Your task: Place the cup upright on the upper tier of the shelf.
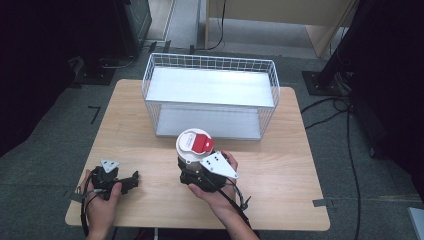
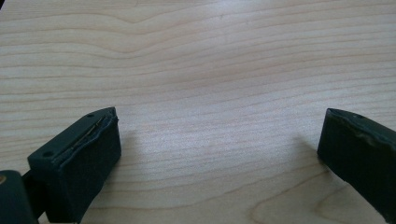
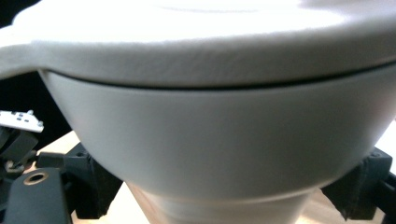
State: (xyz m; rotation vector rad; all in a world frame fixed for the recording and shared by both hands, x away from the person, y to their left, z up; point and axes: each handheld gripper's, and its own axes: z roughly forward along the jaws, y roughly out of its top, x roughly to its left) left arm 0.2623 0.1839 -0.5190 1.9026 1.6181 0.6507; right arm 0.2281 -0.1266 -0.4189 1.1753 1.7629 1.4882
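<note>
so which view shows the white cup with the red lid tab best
The high view: the whole cup stands on the table, red tab up, in the right gripper. The right gripper view has it close and cropped; the left gripper view faces bare wood.

Both grippers are black, blocky tools, one held in each bare hand, with no sleeve reaching the wrists. The left gripper carries a small grey three-cornered plate on top, dotted with dark screw holes, and a black cable loops out from behind the left hand. The right gripper wears a larger, paler plate of the same shape, also with small dark holes, and a black cable trails back along the right hand. In the left gripper view the fingers are thick black blocks with squared tips, small round holes in their upper faces and a rough, slightly ragged pad edge.
</note>
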